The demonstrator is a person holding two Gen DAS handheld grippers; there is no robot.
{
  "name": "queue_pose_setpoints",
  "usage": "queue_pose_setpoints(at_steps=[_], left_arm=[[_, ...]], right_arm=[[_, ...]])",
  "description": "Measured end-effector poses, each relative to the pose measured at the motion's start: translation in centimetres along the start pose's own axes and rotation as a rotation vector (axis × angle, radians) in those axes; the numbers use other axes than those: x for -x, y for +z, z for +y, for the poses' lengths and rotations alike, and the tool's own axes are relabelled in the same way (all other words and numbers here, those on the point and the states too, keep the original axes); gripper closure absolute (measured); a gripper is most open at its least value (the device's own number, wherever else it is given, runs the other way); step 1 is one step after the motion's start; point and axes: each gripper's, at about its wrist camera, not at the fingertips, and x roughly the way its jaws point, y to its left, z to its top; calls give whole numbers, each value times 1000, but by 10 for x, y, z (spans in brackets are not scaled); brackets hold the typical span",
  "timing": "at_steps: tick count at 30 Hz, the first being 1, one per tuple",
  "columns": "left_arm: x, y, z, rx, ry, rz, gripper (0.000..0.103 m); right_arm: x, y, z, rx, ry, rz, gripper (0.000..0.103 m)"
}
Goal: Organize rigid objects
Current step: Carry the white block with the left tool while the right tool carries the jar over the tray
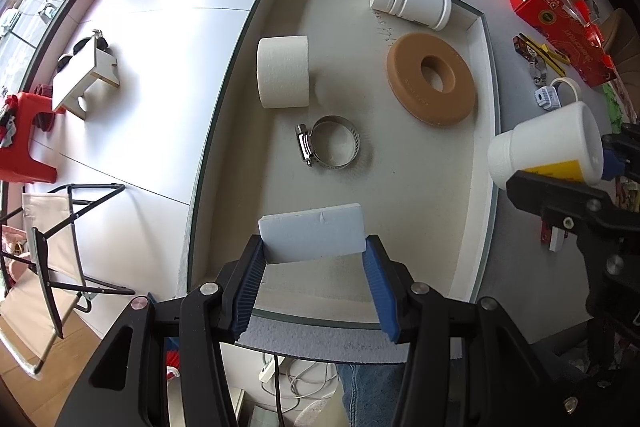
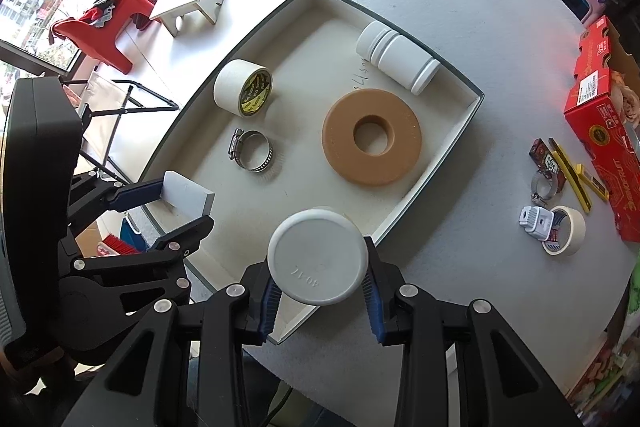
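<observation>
**Two pieces being carried over the tray, ready to set down**

The white block (image 1: 313,233) is sitting low in the centre of the left wrist view, clamped between the left gripper (image 1: 314,259)'s blue pads and hanging over the near end of the tray (image 1: 236,67). The white bottle (image 2: 318,257) is filling the lower middle of the right wrist view, its base facing the camera, with the right gripper (image 2: 320,291)'s jaws squeezing it above the tray's near right edge. Already lying in the tray are the tape roll (image 1: 283,71), hose clamp (image 1: 329,147), brown ring (image 1: 432,79) and a second white bottle (image 1: 410,1) toward the upper right. The placing step seems to be in hand; next, each piece likely needs lowering onto bare floor clear of the clamp, then releasing.
</observation>
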Motion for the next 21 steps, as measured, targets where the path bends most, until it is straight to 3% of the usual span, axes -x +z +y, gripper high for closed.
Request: queue_pose_setpoints(at_steps=[21], left_arm=[[-22,25,4,4,-5,48,49]], right_arm=[[-31,34,-3,-85,52,34,66]])
